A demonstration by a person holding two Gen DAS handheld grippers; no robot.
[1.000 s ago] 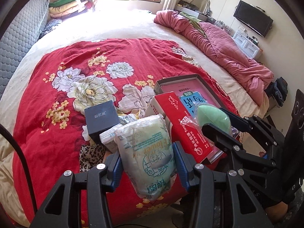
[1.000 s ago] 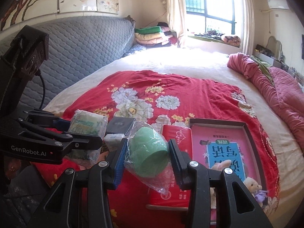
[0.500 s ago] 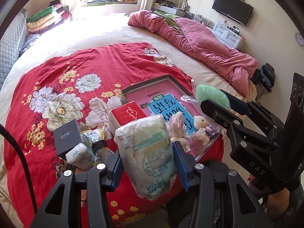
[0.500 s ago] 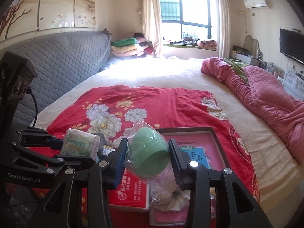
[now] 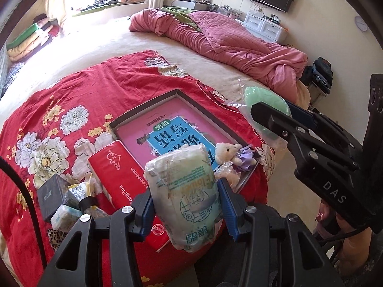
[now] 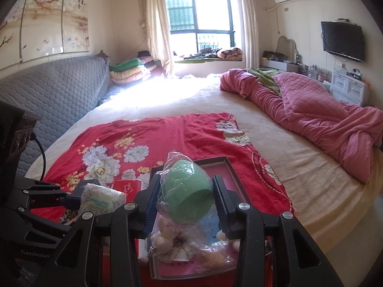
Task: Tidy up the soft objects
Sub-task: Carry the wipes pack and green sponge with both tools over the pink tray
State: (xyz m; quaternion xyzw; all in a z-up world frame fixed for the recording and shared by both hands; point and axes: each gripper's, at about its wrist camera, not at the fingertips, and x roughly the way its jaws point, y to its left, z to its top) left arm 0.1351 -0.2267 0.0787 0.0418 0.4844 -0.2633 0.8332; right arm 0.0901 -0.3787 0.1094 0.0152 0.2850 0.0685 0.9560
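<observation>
My left gripper is shut on a white and green pack of soft towels, held above the near edge of the bed; the pack also shows in the right wrist view. My right gripper is shut on a green sponge in a clear bag, held over the shallow tray. In the left wrist view the sponge is at the right of the tray, which has a pink and blue book cover as its floor and small plush toys at its near corner.
A red tissue box, a dark box and small packets lie left of the tray on the red floral blanket. A pink quilt is heaped at the far right of the bed. The floor lies beyond the bed's near edge.
Both grippers have swung to the right and pulled back towards the bed's near edge with their loads. The tray and plush toys now sit under the right gripper.
</observation>
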